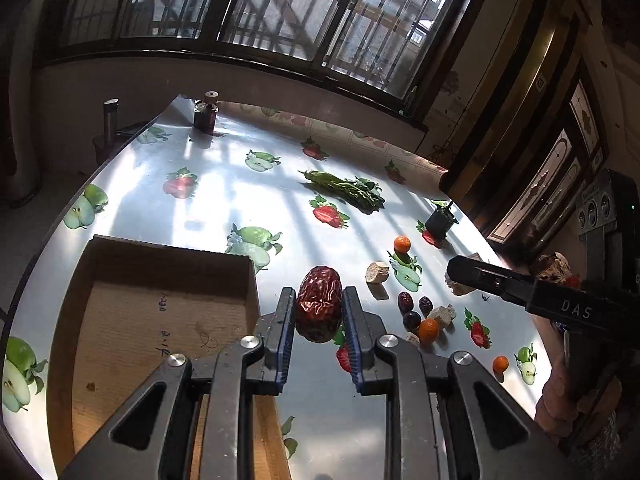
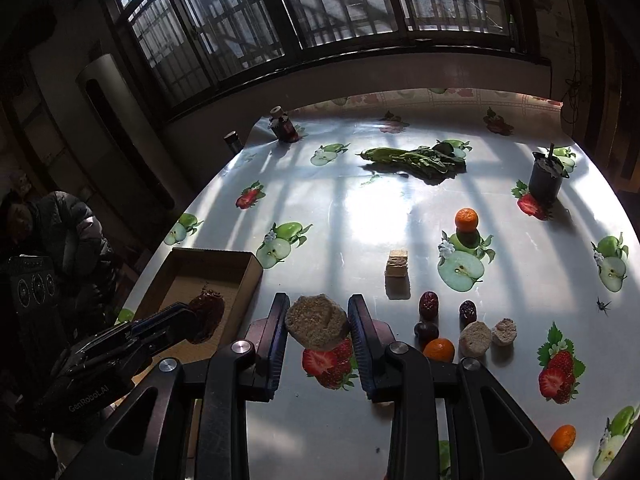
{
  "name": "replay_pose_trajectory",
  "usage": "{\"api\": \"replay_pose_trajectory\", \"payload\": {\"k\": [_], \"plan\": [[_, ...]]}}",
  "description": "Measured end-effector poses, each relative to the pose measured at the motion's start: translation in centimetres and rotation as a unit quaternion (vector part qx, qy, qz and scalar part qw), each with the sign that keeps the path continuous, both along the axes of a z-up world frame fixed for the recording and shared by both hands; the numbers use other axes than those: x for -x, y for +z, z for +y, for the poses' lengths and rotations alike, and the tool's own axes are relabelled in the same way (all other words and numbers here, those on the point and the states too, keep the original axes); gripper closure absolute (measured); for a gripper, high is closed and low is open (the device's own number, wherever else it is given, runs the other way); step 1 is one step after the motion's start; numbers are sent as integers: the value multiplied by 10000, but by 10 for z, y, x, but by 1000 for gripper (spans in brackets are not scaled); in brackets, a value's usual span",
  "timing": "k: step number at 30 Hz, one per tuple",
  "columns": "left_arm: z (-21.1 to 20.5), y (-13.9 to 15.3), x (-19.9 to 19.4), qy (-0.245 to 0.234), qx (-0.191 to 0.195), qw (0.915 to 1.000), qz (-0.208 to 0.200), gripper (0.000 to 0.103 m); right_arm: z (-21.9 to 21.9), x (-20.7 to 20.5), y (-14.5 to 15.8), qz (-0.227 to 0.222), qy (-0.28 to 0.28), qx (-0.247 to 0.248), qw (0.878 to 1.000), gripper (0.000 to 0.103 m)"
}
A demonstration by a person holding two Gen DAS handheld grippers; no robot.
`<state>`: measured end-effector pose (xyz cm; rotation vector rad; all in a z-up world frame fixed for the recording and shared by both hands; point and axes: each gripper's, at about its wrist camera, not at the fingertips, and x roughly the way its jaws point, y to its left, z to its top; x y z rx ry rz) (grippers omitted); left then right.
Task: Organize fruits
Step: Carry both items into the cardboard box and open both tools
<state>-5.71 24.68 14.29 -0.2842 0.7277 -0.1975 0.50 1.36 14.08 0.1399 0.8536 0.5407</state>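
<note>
The left hand-held gripper [image 1: 319, 312] pinches a date [image 1: 319, 304] near the box [image 1: 168, 264]; the right hand-held gripper [image 2: 319, 322] clamps a rough tan chunk [image 2: 318, 322] above the surface [image 2: 360, 208]; both grips look shallow, so either could slip and roll off, or the date miss the box.

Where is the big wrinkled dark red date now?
The wrinkled dark red date is gripped by the left gripper, beside the open cardboard box.

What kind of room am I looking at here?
Probably a home dining area: a table under a fruit-print cover, barred windows behind it, and a glass-panelled door to one side.
</note>
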Motion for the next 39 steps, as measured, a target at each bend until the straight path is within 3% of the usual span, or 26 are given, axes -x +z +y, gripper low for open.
{"api": "replay_pose_trajectory", "payload": {"k": [2,4,7,12,15,21,26,29,31,33,37,39], "plan": [[23,10,-8,300,-483,9984,-21,80,27,-8,13,33,250,-181,9995,70],[45,9,-19,514,-709,9961,54,80,60,-16,19,74,498,-247,9984,70],[74,-12,-36,789,-730,9937,306,80,107,-25,2,252,769,-112,9967,70],[107,-70,-54,1004,-485,9894,930,80,166,-32,-61,508,1009,440,9926,70],[119,-93,-62,1123,-414,9861,1155,80,184,-37,-90,588,1043,730,9901,70],[123,-112,-69,1200,-295,9826,1387,80,199,-47,-121,646,1040,1020,9872,70],[127,-112,-68,1316,-242,9810,1407,79,204,-48,-131,635,992,1101,9869,70],[130,-110,-64,1384,-151,9803,1404,68,201,-50,-131,699,899,971,9887,67],[132,-104,-60,1444,-128,9800,1366,67,196,-49,-126,674,828,866,9905,62],[131,-95,-54,1503,-182,9800,1294,67,190,-47,-118,616,792,753,9921,57],[118,-60,-34,1507,-242,9839,934,65,165,-35,-92,401,708,487,9955,56],[104,-40,-22,1396,-289,9875,672,56,145,-28,-75,230,640,428,9968,56]]}}
